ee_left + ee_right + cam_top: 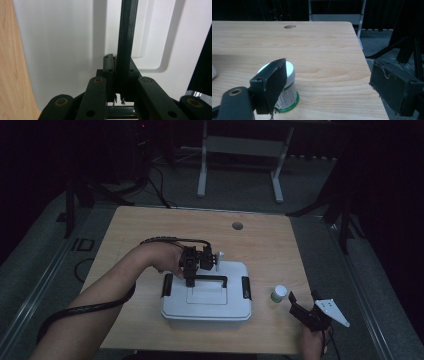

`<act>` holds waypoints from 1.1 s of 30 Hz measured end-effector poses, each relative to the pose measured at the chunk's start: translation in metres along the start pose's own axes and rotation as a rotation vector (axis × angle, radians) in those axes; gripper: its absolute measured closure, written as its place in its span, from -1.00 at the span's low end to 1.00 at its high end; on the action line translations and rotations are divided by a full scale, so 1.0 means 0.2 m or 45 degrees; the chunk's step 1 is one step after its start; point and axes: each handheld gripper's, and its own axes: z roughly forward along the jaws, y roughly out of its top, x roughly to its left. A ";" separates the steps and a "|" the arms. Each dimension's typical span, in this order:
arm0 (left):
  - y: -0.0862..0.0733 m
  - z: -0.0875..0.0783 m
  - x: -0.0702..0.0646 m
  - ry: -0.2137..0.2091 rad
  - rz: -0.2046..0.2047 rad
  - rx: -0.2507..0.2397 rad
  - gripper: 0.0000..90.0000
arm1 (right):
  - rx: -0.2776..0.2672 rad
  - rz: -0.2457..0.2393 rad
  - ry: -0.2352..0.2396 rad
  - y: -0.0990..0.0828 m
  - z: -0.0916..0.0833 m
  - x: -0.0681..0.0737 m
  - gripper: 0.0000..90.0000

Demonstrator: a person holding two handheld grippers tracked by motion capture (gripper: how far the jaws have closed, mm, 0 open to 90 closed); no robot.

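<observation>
Storage box [206, 301], white with a lid and black side latches, sat on the bench [150, 227] directly beneath the left gripper [190, 279], and it was the largest thing in reach. Its black carry handle [210, 278] ran across the lid just under the left jaws. In the left gripper view that handle [126, 40] rose as a dark bar straight out from between the jaws, which were pressed together on it, with the white lid [62, 45] behind. The step in hand looked like taking hold of the handle in order to lift the box or raise its lid; which of the two could not be told. The next move would call for a straight upward pull with the grip kept firm, since the bar was thin and could slip or swing between the pads. If the latches were fastened, the whole box would likely come up.

Smaller, a white jar [279, 293] with a green base stood on the bench just ahead of the right gripper [303, 301]. In the right gripper view the jar [288, 90] stood partly behind the left-hand jaw, and the jaws were spread wide, holding nothing.
</observation>
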 end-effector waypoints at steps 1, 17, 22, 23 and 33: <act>0.00 0.00 0.00 -0.003 0.000 -0.002 0.85 | 0.002 0.000 0.001 0.00 0.00 0.00 -0.70; -0.01 -0.06 -0.01 0.013 0.015 -0.033 0.86 | 0.001 0.003 0.002 0.00 0.00 0.00 -0.70; -0.02 -0.13 -0.02 0.036 0.017 -0.057 0.86 | 0.001 0.003 0.002 0.00 0.00 0.00 -0.70; -0.02 -0.14 -0.03 0.036 0.014 -0.055 0.86 | 0.001 0.004 0.002 0.00 0.00 0.00 -0.70; -0.11 -0.22 -0.04 0.071 -0.034 -0.061 0.85 | 0.002 0.001 0.002 0.00 0.00 0.00 -0.70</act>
